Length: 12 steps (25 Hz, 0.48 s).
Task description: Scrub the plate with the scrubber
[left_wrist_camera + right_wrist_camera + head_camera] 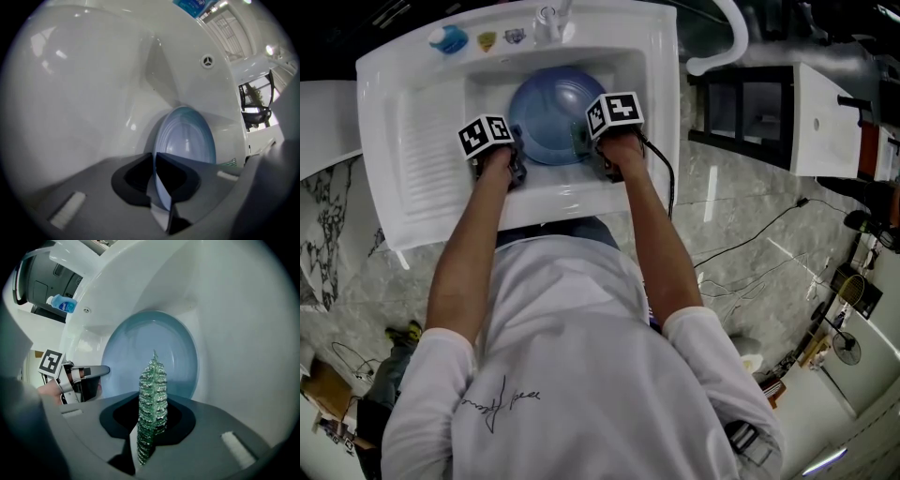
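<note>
Starting at the left, the white sink (412, 122) has a ribbed drainboard, and a blue bottle (448, 38) lies on its back ledge, left of the tap (551, 21). The left gripper (514, 167) reaches down into the basin at the plate's left edge. In the left gripper view its jaws are pinched shut on the rim of the blue plate (185, 140), which runs edge-on between them and stands tilted against the basin wall.

From the head view the plate (548, 112) fills the middle of the basin, its domed underside toward the camera.

On the plate's right side the right gripper (592, 155) comes in, marker cube on top and a black cable trailing from it. In the right gripper view its jaws are clamped on a green scrubber (152, 399), a glittery mesh pad held on edge and sticking out past the jaw tips. The scrubber's tip lies over the plate's face; whether they touch cannot be told. Beyond, at that view's left, the left gripper (89, 373) shows at the plate's rim.
</note>
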### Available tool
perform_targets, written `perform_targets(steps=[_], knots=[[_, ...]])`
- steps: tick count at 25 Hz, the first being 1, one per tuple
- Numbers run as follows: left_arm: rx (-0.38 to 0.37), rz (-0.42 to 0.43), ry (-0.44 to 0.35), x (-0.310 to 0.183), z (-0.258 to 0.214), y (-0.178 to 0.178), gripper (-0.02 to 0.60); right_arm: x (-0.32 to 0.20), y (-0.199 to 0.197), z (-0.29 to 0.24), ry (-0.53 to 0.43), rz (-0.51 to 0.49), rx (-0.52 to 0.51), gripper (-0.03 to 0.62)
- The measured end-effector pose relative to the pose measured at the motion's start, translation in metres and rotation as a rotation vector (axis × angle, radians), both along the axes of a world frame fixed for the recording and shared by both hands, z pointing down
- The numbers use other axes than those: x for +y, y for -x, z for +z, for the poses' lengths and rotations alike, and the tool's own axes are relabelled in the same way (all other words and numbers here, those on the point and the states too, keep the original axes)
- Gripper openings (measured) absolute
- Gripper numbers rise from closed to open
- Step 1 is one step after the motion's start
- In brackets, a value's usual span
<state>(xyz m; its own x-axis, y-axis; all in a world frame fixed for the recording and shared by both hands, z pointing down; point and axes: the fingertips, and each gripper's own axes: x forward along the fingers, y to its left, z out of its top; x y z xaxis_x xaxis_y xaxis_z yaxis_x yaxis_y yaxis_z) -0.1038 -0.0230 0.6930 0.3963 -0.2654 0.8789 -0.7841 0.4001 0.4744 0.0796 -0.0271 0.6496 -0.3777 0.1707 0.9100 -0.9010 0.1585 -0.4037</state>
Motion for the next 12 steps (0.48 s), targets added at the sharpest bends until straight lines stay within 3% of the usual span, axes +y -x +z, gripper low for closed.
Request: perform_targets(steps=[12], knots=[[-0.002, -0.011, 0.001, 0.0, 0.001, 0.001, 0.08, 0.01, 0.021, 0.007, 0.072, 0.008, -0.04, 0.06]])
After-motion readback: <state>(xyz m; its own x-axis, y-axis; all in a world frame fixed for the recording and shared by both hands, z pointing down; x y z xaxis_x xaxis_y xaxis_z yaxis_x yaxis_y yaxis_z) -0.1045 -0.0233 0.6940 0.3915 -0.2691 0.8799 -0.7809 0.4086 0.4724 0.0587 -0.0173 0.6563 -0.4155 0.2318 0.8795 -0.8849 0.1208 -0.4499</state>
